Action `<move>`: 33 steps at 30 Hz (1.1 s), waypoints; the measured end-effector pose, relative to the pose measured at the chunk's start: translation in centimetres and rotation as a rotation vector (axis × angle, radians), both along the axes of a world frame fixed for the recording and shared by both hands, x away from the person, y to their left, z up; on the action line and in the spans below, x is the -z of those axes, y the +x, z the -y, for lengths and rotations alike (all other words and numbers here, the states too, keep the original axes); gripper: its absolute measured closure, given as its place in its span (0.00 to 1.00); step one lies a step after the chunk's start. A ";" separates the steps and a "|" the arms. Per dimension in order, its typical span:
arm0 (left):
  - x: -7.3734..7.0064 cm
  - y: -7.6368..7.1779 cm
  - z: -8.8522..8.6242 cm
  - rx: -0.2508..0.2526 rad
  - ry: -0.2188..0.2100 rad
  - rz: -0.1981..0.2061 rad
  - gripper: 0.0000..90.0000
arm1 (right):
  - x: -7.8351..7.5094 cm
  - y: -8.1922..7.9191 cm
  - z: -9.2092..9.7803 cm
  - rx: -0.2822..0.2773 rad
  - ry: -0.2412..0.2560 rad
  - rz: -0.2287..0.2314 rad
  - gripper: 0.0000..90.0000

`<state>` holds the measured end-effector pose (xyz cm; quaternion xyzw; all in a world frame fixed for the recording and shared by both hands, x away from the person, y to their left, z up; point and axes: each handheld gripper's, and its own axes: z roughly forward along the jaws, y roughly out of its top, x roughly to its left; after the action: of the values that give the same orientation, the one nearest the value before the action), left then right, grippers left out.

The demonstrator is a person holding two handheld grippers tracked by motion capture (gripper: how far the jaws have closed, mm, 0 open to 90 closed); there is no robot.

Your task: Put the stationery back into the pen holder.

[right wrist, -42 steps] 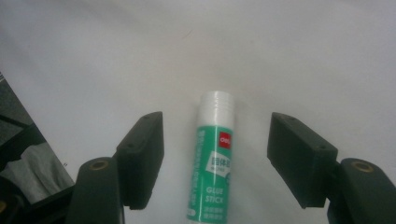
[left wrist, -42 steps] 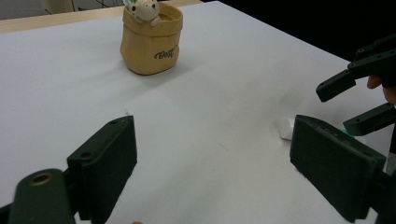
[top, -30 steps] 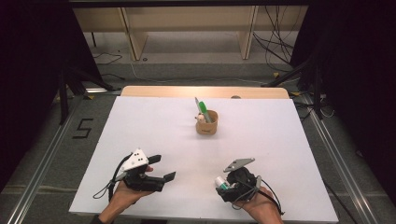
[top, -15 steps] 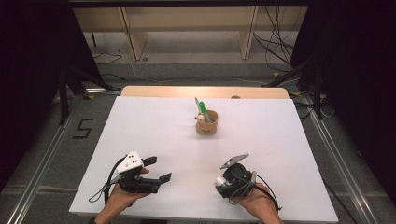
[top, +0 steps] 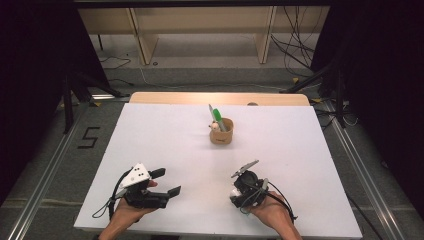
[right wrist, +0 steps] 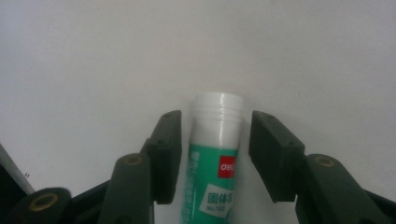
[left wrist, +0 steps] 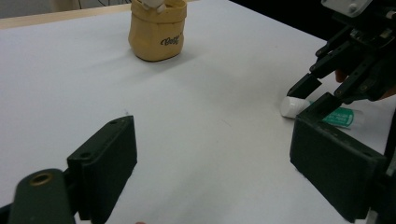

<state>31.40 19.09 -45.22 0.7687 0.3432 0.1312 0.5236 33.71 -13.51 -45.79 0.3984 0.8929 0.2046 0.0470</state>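
The right gripper (right wrist: 212,140) straddles a green-and-white plastic glue stick (right wrist: 215,172) lying on the white table (top: 300,145), jaws apart beside it, while the left gripper (left wrist: 215,172) rests wide open nearby.

On the table (top: 165,135), the cup (top: 221,132) stands at the far middle with a pen (top: 216,117) in it — the glue stick (right wrist: 215,163) lies near the front edge, right of centre.

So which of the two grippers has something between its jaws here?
The right gripper: its open jaws flank a green-and-white glue stick lying on the table, with gaps either side. The left gripper has only bare table between its open jaws.
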 end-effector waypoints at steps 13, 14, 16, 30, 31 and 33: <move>0.0 0.0 0.3 0.011 -0.004 0.000 0.16 | 0.5 0.0 -1.1 -0.003 -0.079 0.022 0.72; 0.0 0.0 0.3 0.011 -0.004 0.000 0.16 | 0.5 0.0 -1.2 -0.003 -0.082 0.022 0.72; 0.0 0.0 0.3 0.012 0.000 -0.002 0.16 | 0.5 0.0 -1.2 0.001 -0.083 0.019 0.72; 0.4 0.0 0.6 0.024 0.008 -0.007 0.16 | -0.5 -0.3 -0.3 -0.035 -0.045 0.051 0.73; 0.4 0.0 0.6 0.025 0.008 -0.008 0.16 | -0.7 -0.3 -0.1 -0.036 -0.032 0.054 0.73; 0.5 0.1 0.5 0.022 0.009 -0.009 0.16 | -1.1 -0.2 0.3 -0.033 -0.007 0.065 0.73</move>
<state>31.47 18.55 -45.68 0.7752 0.3364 0.1234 0.5202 33.48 -13.82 -44.74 0.3765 0.8980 0.2153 0.0740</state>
